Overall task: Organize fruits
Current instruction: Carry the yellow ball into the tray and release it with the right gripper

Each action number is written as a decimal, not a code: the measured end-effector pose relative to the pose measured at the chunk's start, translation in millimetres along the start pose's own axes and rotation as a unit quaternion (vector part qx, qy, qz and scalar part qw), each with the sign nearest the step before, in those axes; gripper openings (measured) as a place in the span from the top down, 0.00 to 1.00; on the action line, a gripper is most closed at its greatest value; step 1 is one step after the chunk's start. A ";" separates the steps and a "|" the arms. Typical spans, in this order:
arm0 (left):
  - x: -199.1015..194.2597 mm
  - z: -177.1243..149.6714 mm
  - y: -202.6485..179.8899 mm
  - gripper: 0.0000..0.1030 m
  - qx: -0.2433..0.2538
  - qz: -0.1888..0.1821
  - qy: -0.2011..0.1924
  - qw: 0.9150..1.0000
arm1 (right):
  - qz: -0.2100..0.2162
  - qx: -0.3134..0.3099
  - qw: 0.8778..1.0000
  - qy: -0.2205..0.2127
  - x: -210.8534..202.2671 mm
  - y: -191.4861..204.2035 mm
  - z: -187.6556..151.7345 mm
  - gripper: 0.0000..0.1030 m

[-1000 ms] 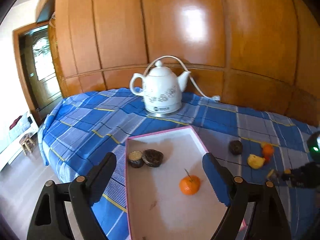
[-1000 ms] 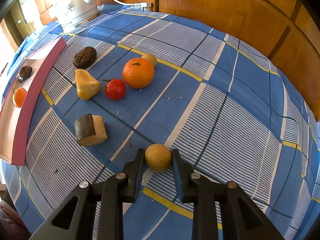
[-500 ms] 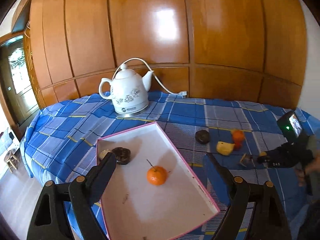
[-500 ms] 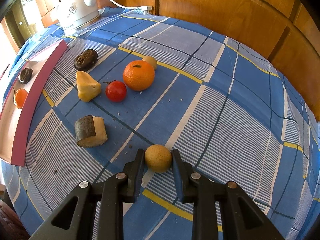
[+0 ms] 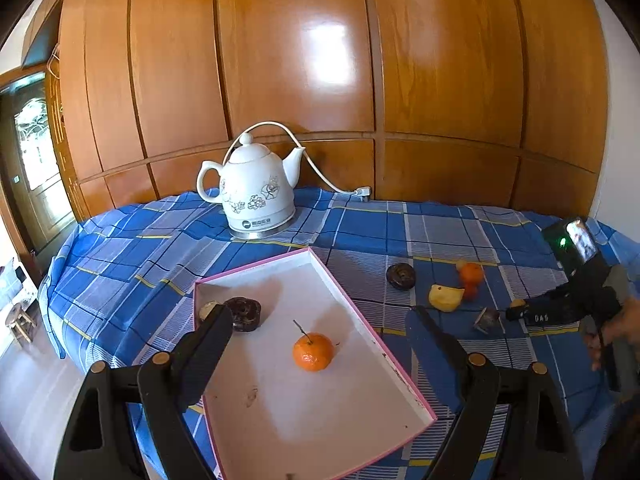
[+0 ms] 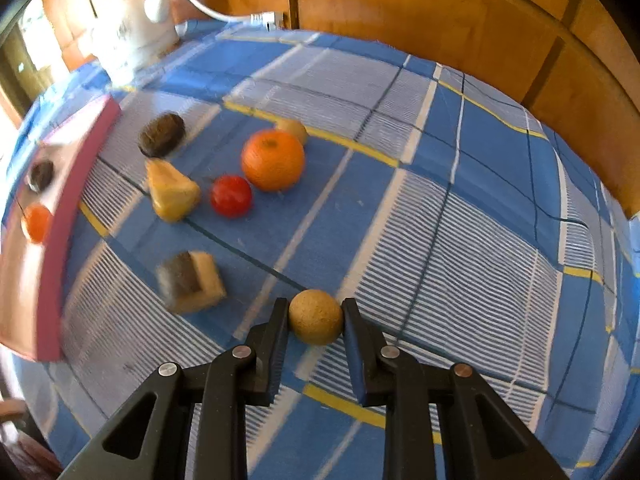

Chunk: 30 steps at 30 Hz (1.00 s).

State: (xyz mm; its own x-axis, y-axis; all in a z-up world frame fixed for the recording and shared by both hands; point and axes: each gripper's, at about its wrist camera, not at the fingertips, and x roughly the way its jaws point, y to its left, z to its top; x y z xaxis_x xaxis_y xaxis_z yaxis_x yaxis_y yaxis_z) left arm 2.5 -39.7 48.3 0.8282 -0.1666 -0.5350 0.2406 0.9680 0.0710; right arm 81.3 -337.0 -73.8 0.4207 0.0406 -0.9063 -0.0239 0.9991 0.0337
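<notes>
My right gripper [image 6: 315, 318] is shut on a small tan round fruit [image 6: 316, 322] and holds it just above the blue checked cloth. To its left lie a cut brown-skinned piece [image 6: 192, 282], a yellow wedge [image 6: 172, 192], a red tomato [image 6: 231, 196], an orange [image 6: 273, 165], a small tan fruit [image 6: 294, 130] and a dark brown fruit [image 6: 161, 134]. My left gripper [image 5: 320, 340] is open over the pink-rimmed white tray [image 5: 320, 412], which holds a small orange [image 5: 313, 352] and a dark fruit [image 5: 243, 313].
A white electric kettle [image 5: 256, 196] with its cord stands behind the tray by the wooden wall panels [image 5: 296, 60]. The right gripper [image 5: 564, 308] and the hand that holds it show at the right edge of the left wrist view. The table's left edge drops to the floor.
My right gripper has lifted a little with the tan fruit and swung; the view is blurred. My left gripper has turned further right, so the tray and kettle sit more to the left.
</notes>
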 end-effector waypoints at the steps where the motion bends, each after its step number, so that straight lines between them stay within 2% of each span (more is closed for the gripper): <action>1: 0.3 -0.3 1.4 0.14 -0.001 0.000 0.001 1.000 | 0.005 0.002 1.000 -0.011 -5.0 4.0 3.1 0.74; 7: 2.8 -1.9 6.9 0.14 -0.008 0.004 0.005 1.000 | 0.082 -0.011 0.995 -0.053 -29.0 48.1 28.2 0.74; 13: 6.8 -6.7 15.8 0.14 -0.018 0.010 0.014 1.000 | 0.163 -0.054 0.984 -0.057 -32.7 120.4 50.7 0.75; 16: 10.0 -11.7 25.8 0.14 -0.031 0.018 0.023 0.999 | 0.191 -0.076 0.977 -0.054 -30.2 156.1 58.5 0.75; 21: 12.9 -22.4 54.0 0.14 -0.063 0.050 0.033 0.996 | 0.201 -0.103 0.973 -0.048 -16.7 200.9 74.4 0.75; 26: 15.4 -31.4 82.0 0.14 -0.099 0.079 0.044 0.991 | 0.174 -0.137 0.973 -0.059 -10.0 238.6 83.2 0.74; 30: 14.7 -35.0 93.6 0.14 -0.113 0.093 0.044 0.988 | 0.164 -0.147 0.972 -0.079 -19.2 250.2 81.5 0.66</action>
State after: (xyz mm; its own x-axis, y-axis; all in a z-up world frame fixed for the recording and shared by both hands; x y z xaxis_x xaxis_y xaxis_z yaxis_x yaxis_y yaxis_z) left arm 19.5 55.0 17.6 0.7976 0.0256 -0.6027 -0.0389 0.9992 -0.0092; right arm 141.2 -87.2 -13.6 0.4805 0.3806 -0.7901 -0.4289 0.8878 0.1668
